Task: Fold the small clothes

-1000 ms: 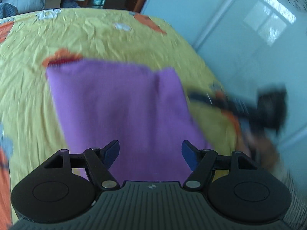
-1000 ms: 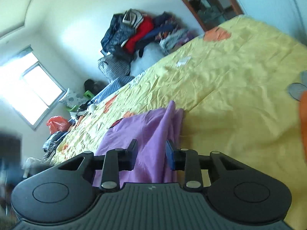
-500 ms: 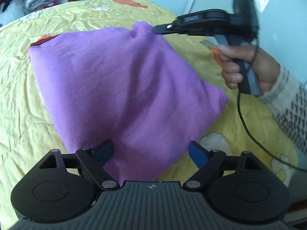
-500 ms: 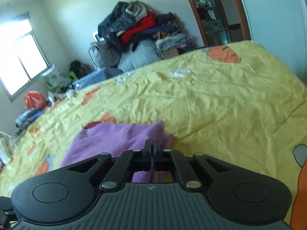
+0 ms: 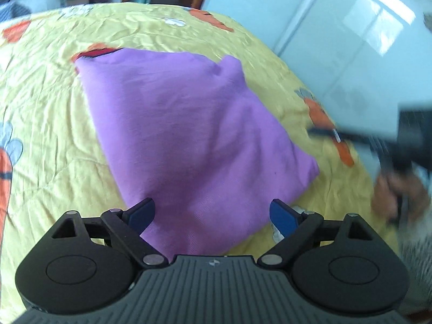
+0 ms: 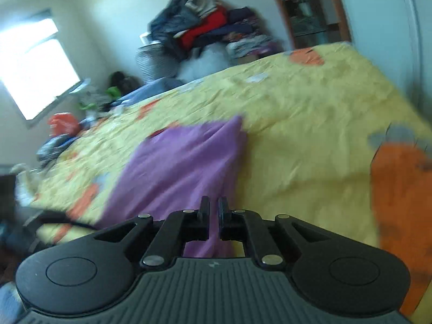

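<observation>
The right gripper (image 6: 213, 217) has been drawn back off the purple garment (image 5: 189, 140), its jaws parted by 1 narrow slit, gripping nothing. The left gripper (image 5: 212, 213) is held wide open above the garment's near corner.

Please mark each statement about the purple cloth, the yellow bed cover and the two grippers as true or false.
1. The purple knitted garment lies on the yellow patterned bedspread. True.
2. The left gripper is closed on the cloth. False: its jaws stand wide apart.
3. The right gripper has its jaws nearly together. True.
4. The garment is green. False: purple.
5. A pile of clothes stands beyond the bed. True.
</observation>
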Demonstrator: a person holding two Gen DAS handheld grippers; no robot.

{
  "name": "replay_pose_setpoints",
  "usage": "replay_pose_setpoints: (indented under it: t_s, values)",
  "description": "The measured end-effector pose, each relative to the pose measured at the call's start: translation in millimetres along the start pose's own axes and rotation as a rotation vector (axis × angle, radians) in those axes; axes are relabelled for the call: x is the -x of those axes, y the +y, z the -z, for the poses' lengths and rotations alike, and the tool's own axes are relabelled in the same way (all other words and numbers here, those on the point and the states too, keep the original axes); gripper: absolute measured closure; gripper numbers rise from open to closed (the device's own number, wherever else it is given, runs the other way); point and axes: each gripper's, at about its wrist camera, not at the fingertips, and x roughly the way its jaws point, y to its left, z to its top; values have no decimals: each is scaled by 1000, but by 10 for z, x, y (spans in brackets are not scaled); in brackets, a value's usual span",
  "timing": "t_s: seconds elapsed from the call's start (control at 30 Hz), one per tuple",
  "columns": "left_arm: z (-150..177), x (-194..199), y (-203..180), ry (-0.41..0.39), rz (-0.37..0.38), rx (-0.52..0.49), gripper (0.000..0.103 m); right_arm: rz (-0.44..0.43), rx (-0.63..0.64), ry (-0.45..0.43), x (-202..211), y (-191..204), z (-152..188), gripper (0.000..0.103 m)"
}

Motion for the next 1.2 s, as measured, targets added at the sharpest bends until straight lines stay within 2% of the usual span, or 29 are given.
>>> replay_pose_setpoints:
  t_s: [0.03, 0.07, 0.1, 0.13, 0.2, 0.23, 0.27, 0.33, 0.37, 0.4, 0.43, 0.47, 0.53, 0.57, 0.6, 0.63, 0.67, 0.7, 0.73, 0.77, 0.8, 0.83, 0.9, 0.93, 0.97, 1.03, 1.1, 1.13, 1.2]
  values:
    - [-20, -23, 15, 2, 6, 14, 11, -36, 17, 28, -15, 57, 88, 97]
    - [-23, -53, 12, 5, 5, 17, 10, 1, 57, 57, -64, 115, 163, 97]
    - [-19, -59, -7, 8, -6, 7, 10, 114, 105, 98, -151, 125, 228, 97]
    - [-11, -80, -29, 11, -15, -9, 10, 141, 113, 119, -210, 30, 273, 99]
    - [-24, -102, -90, 14, -39, -25, 10, 54, -58, 91, -150, -239, 226, 101]
    - [-38, -83, -101, 9, -43, -21, 10, 90, -24, 66, -112, -174, 175, 100]
    - [-79, -79, -94, -4, -43, -14, 9, 146, 38, 38, -92, -66, 109, 94]
    - [-184, -66, -60, -35, -53, 4, 6, 139, 26, -27, -125, -19, -98, 93]
    - [-260, -73, -41, -51, -66, 12, 6, 113, 7, -59, -184, -44, -223, 74]
    - [-357, -95, -18, -73, -80, 17, 6, 111, -4, -82, -274, -82, -357, 33]
    - [-460, -127, 14, -97, -88, 16, 6, 116, -13, -101, -385, -132, -465, 11]
    - [-570, -161, 60, -122, -101, 17, 6, 114, -22, -117, -508, -184, -566, 1]
    - [-813, -240, 208, -173, -184, 43, 6, 80, -69, -124, -753, -315, -762, 5]
    - [-930, -287, 309, -189, -209, 73, 6, 66, -106, -118, -864, -391, -831, 13]
    - [-1043, -333, 418, -201, -205, 110, 6, 46, -130, -101, -973, -471, -893, 29]
    - [-1138, -384, 526, -210, -186, 151, 6, 54, -145, -80, -1093, -539, -939, 40]
    - [-1222, -449, 602, -204, -174, 173, 7, 74, -140, -63, -1193, -566, -954, 72]
    - [-1292, -522, 616, -194, -206, 162, 12, 87, -111, -52, -1288, -571, -970, 97]
    - [-1343, -596, 593, -186, -270, 125, 12, 120, -63, -45, -1346, -541, -934, 97]
    - [-1371, -695, 563, -162, -368, 77, 13, 215, 3, -31, -1421, -475, -911, 98]
    - [-1380, -820, 567, -125, -448, 49, 19, 334, 60, -15, -1491, -470, -887, 100]
    - [-1367, -923, 610, -89, -479, 45, 19, 381, 95, -11, -1539, -519, -865, 101]
    - [-1303, -980, 710, -86, -483, 66, 7, 337, 24, -23, -1478, -641, -883, 101]
    - [-1275, -950, 735, -98, -477, 81, 7, 334, -25, -21, -1409, -679, -898, 99]
    - [-1255, -899, 753, -101, -457, 103, 7, 301, -56, -29, -1310, -696, -897, 94]
    - [-1189, -740, 771, -113, -418, 161, 8, 132, -142, -27, -1118, -728, -864, 81]
    - [-1094, -576, 732, -134, -401, 165, 5, 27, -187, -10, -972, -743, -761, 13]
    - [-1045, -501, 702, -135, -399, 163, 5, -17, -178, -11, -912, -738, -698, 5]
    - [-942, -378, 659, -123, -379, 171, 4, -81, -195, 41, -883, -780, -607, 6]
